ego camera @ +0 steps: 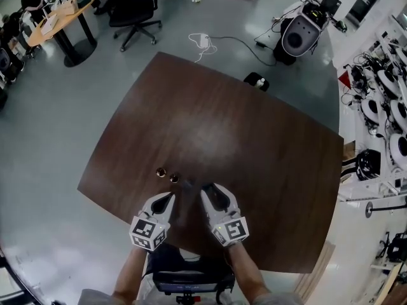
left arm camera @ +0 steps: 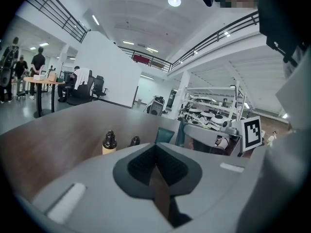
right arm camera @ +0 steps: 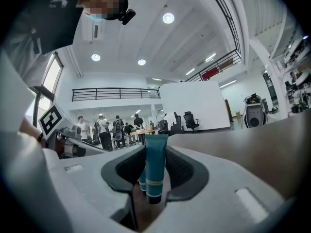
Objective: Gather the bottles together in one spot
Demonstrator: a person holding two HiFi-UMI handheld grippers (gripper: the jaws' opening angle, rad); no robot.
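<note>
The right tongs [right arm camera: 156, 152] clamp a smooth teal plastic tube [right arm camera: 155, 171], flat-bodied with its dark cap down, just right of the two small round-capped bottles [ego camera: 161, 171] on the dark wood-grain surface [ego camera: 254, 138]. A second teal shape behind the tube is mostly hidden. Near the bottles, the left tongs [left arm camera: 156, 147] are empty, their ribbed pads meeting at the tips.

Likely a robotics lab: robot [ego camera: 300, 32], equipment racks [ego camera: 383, 97], office chairs [ego camera: 135, 8].
</note>
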